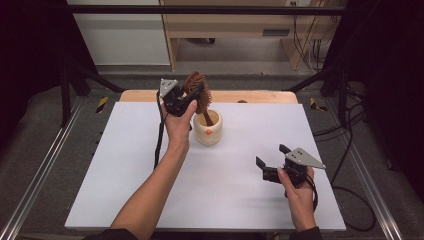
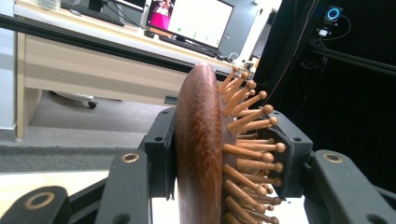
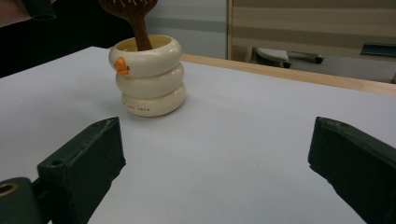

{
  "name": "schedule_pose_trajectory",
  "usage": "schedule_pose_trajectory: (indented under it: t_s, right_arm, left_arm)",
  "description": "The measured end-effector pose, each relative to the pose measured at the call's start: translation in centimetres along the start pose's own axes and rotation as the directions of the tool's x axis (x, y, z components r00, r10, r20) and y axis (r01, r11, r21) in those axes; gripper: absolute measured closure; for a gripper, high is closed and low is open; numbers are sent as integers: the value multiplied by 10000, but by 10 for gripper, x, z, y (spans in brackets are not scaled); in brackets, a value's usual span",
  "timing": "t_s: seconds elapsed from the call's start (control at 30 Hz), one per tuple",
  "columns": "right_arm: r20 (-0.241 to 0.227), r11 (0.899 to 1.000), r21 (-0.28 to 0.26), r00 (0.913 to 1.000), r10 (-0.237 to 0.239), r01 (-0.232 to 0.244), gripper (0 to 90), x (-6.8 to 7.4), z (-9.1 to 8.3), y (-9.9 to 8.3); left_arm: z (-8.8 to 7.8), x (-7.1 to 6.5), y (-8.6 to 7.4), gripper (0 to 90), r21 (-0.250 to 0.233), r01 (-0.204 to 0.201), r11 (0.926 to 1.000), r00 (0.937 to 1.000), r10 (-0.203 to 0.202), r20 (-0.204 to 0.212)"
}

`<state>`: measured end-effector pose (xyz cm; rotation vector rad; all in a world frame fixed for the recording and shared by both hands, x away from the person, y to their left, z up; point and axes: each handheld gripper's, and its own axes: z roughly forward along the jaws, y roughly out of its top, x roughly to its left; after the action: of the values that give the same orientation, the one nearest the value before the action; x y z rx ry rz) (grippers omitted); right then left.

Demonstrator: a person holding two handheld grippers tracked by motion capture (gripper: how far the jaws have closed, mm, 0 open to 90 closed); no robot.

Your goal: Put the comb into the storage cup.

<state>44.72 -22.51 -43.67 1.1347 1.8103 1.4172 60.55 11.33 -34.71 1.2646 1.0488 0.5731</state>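
Low in the right of the high view, the right gripper [image 1: 270,161] rests on the matte white table [image 1: 235,200], its blocky black jaws spread wide with nothing between them. Farther back, near the frame's centre, stands a glossy cream holder [image 1: 208,128] shaped like three stacked rings, with a small orange mark on its top ring. A wooden hairbrush [image 1: 199,91] stands in it handle down. At upper centre, the left gripper [image 1: 192,98] clamps the brush's smooth, dark oval head, whose ball-tipped wooden pins [image 2: 254,156] face one jaw.
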Motion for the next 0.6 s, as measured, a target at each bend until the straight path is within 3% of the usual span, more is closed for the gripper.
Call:
schedule_pose_trajectory:
  t_s: [0.6]
  right_arm:
    - [-15,10000,9,10000,-5,5,39,0,0,0]
  left_arm:
    - [1,2,-4,507,62,87,9999,10000,-87,-21]
